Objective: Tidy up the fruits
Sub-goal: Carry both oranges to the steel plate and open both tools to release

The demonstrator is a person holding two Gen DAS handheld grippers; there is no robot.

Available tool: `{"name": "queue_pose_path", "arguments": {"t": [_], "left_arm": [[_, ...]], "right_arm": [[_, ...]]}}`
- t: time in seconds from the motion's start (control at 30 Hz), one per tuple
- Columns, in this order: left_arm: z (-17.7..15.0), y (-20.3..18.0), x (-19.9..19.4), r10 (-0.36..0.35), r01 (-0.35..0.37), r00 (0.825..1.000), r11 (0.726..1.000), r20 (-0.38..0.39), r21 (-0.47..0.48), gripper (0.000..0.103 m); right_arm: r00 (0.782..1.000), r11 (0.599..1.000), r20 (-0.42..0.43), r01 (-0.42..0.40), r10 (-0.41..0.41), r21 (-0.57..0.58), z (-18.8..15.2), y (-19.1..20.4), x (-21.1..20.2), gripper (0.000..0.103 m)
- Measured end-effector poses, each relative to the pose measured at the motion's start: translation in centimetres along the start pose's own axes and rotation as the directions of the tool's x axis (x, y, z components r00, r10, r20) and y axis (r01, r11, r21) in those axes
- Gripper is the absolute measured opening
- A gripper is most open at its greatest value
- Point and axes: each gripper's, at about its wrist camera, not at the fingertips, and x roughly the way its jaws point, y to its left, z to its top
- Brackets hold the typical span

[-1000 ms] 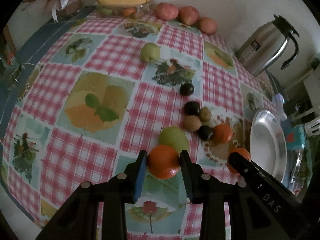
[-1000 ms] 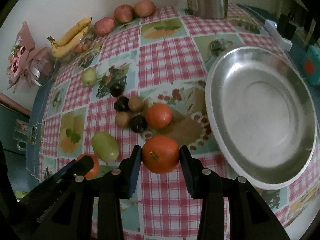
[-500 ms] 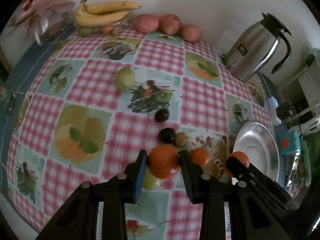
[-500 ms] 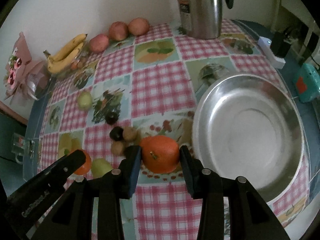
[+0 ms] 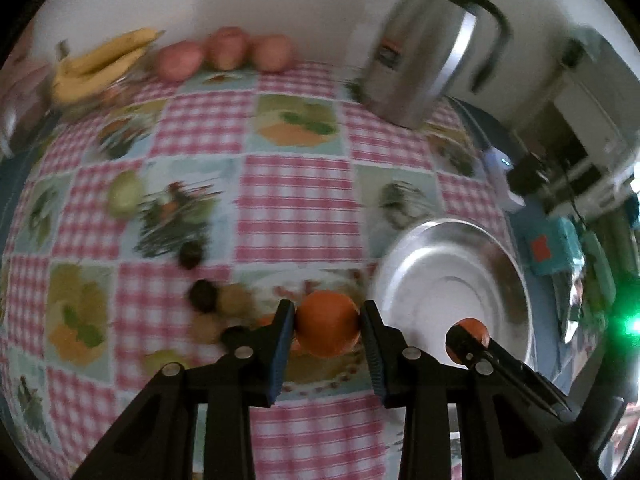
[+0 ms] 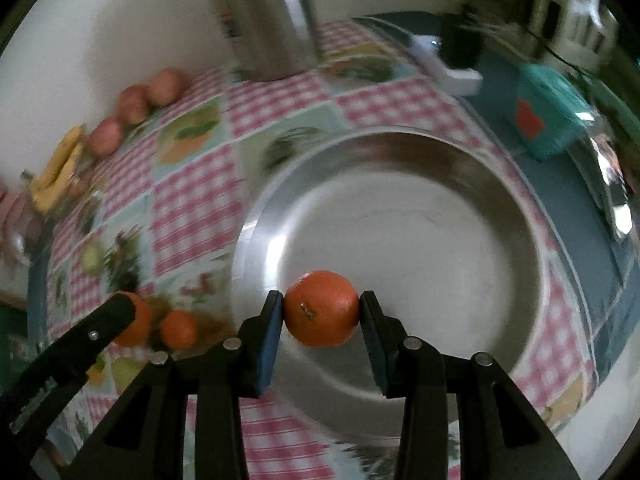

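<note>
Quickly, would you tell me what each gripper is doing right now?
Left gripper: closed on an orange.
Right gripper: closed on another orange, above the steel plate.

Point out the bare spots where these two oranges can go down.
The steel plate is bare right under the right tongs. Checkered cloth between kettle and plate is open too. Crowded: the small fruit cluster beside the left tongs.
</note>
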Motion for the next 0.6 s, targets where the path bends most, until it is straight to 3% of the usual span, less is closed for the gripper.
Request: {"name": "queue_pose_path", "arguments": {"t": [0.27, 0.6], "left_arm": [[-0.9, -5.3, 3.3, -0.042, 0.046, 0.999, 0.988, -0.032, 0.145, 0.036], [-2.0, -5.9, 5.4, -0.054, 0.065, 0.996, 0.98, -0.064, 0.188, 0.036]], "right_arm": [[0.998, 0.985, 0.005, 0.06, -0.062, 0.16, 0.5, -5.9, 0.0, 0.041], [0.998, 0.978, -0.026, 0.053, -0.049, 0.201, 0.5, -7.2, 0.8, 0.041]]}}
